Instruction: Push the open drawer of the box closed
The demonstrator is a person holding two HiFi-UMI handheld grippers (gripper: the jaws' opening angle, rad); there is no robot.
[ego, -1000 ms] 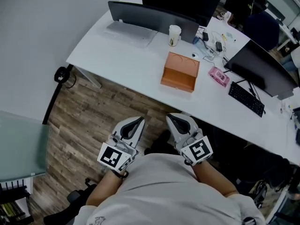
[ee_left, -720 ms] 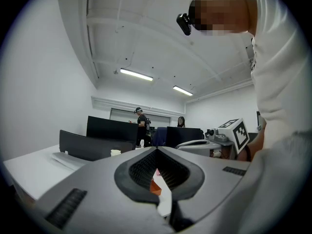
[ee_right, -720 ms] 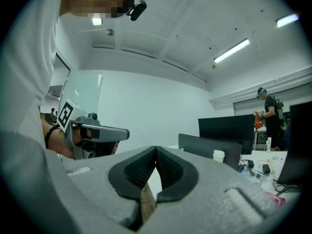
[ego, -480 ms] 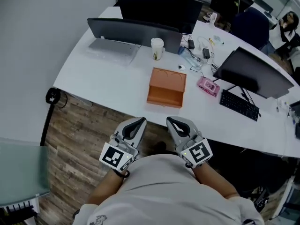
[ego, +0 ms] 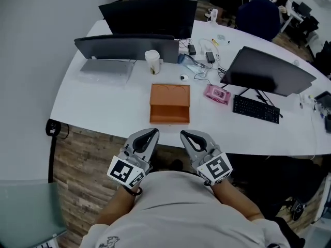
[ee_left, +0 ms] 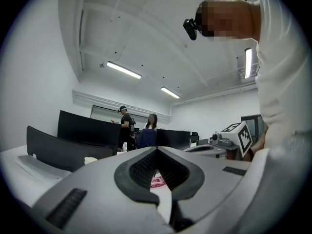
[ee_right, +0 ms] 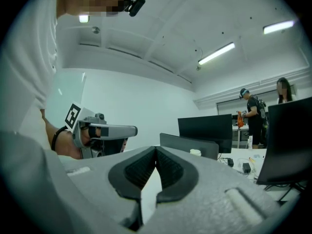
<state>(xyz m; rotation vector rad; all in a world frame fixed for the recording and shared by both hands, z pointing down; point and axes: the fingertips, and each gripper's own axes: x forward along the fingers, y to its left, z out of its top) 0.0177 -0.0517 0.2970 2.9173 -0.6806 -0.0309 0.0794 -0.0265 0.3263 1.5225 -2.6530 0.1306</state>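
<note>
A: What changed?
B: The box (ego: 169, 96) was off to the right a second ago and now sits dead ahead. Its drawer (ego: 169, 115) is open, so the push hasn't started.
A: Grippers?
B: Left hand-held gripper (ego: 153, 132) and right hand-held gripper (ego: 184, 134) are both closed and empty, at the bench (ego: 103, 105) near edge. The drawer is just beyond them, untouched.

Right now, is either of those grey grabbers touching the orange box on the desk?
No, a strip of white desk shows between the orange box and both the left gripper and the right gripper.
</note>
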